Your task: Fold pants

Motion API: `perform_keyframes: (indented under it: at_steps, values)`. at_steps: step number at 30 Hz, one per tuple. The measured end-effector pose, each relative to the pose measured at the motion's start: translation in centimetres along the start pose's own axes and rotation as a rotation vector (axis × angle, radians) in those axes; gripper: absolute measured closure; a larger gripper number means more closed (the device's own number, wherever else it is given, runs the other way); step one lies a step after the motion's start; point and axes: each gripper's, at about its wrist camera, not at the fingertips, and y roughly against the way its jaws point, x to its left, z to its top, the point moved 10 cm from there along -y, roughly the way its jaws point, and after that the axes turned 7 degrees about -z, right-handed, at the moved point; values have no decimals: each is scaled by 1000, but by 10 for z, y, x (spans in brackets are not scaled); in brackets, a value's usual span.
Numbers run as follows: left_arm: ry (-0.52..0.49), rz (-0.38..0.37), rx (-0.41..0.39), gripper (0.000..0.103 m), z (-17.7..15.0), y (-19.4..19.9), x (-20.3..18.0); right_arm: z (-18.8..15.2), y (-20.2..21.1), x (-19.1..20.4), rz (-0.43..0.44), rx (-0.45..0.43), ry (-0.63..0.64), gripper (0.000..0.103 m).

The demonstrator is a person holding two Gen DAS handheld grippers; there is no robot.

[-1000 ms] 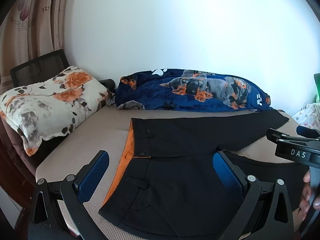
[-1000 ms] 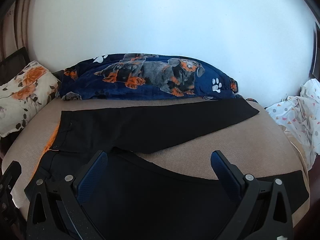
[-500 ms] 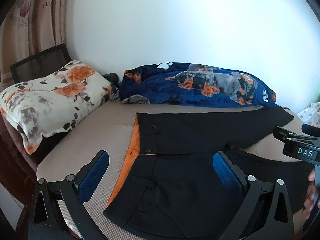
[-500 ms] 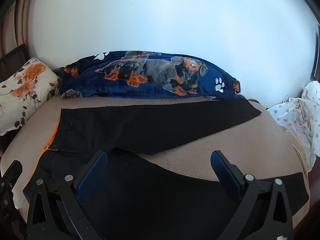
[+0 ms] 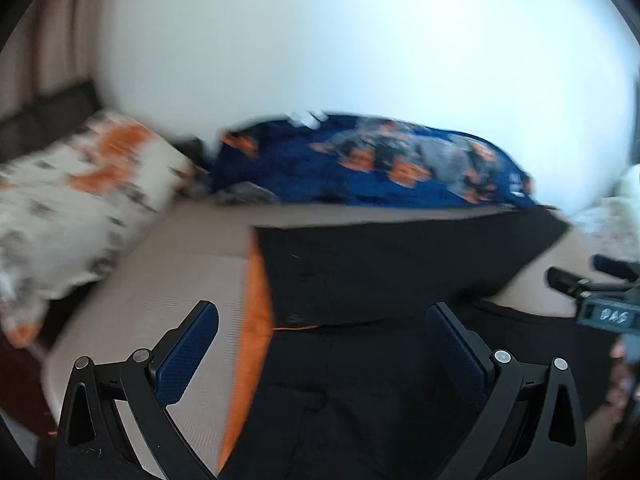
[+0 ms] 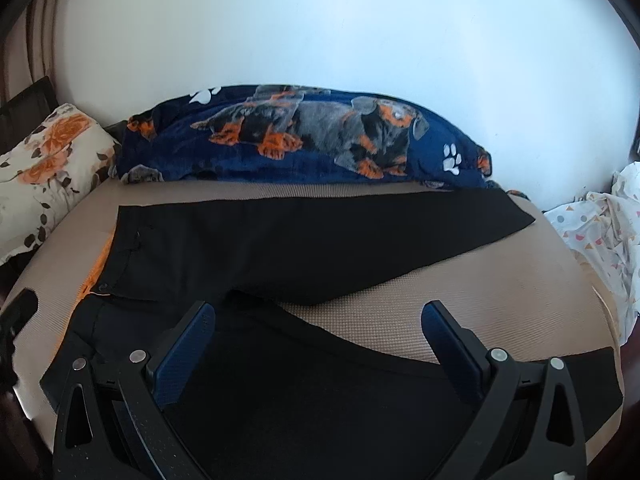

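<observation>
Black pants (image 6: 304, 248) lie spread flat on the tan bed (image 6: 500, 292), waist at the left with orange lining (image 5: 256, 304) showing, both legs running right and splayed apart. My left gripper (image 5: 322, 322) hovers open over the waist end, nothing between its blue pads. My right gripper (image 6: 318, 320) is open above the near leg by the crotch, empty too. In the blurred left wrist view the pants (image 5: 400, 264) fill the middle, and the right gripper's body (image 5: 600, 300) shows at the far right edge, with a hand below it.
A blue dog-print blanket (image 6: 304, 136) lies along the wall behind the pants. A floral pillow (image 6: 44, 164) sits at the left end, with a dark chair back (image 5: 44, 112) behind it. A dotted white cloth (image 6: 600, 236) is bunched at the right. The bed's front edge is close.
The left wrist view has blurred and swung right, with the pants now more central. The right gripper has edged forward and lower over the pants. Both stay open.
</observation>
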Motion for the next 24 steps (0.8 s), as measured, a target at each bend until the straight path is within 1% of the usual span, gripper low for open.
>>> perform_keyframes:
  at_steps: [1,2,4,5,6,7,8,9,10,12,13,14,15,18,20,21,22,24]
  values:
    - [26,-30,29,1,1,-9,8,0,-3,1,0,5,3,1]
    - [57,-42,45,1,4,-17,19,-1,-5,3,2,10,5,1]
    - [109,-27,59,1,10,-32,44,-3,-11,7,8,18,11,1]
    - [134,-32,70,2,15,-41,57,-3,-13,8,7,23,15,1]
    - [150,-46,77,5,19,-51,65,-4,-16,10,6,27,19,1]
    - [157,-67,92,16,25,-65,77,-6,-21,12,7,35,25,1]
    - [154,-66,108,23,29,-76,85,-7,-24,14,7,43,29,1]
    - [149,-61,138,35,34,-93,97,-8,-29,16,9,54,34,1]
    - [142,-66,163,44,37,-107,106,-9,-32,18,11,61,38,1]
    - [139,-81,195,52,43,-133,121,-12,-39,23,13,77,47,1]
    - [148,-135,220,52,44,-148,127,-13,-43,25,12,84,56,1]
    - [152,-168,237,52,45,-157,130,-14,-46,27,10,88,65,1]
    - [147,-155,247,52,47,-168,138,-15,-49,28,6,91,75,1]
    - [138,-183,287,47,51,-191,146,-16,-57,29,-10,100,93,1]
    - [142,-164,311,47,53,-207,157,-18,-63,29,-13,117,92,1]
    - [154,-172,319,47,53,-212,160,-18,-66,28,-12,125,88,1]
    - [186,-214,337,47,53,-218,161,-19,-69,27,-12,131,85,1]
    - [225,-275,364,47,51,-226,160,-19,-74,26,-20,137,85,1]
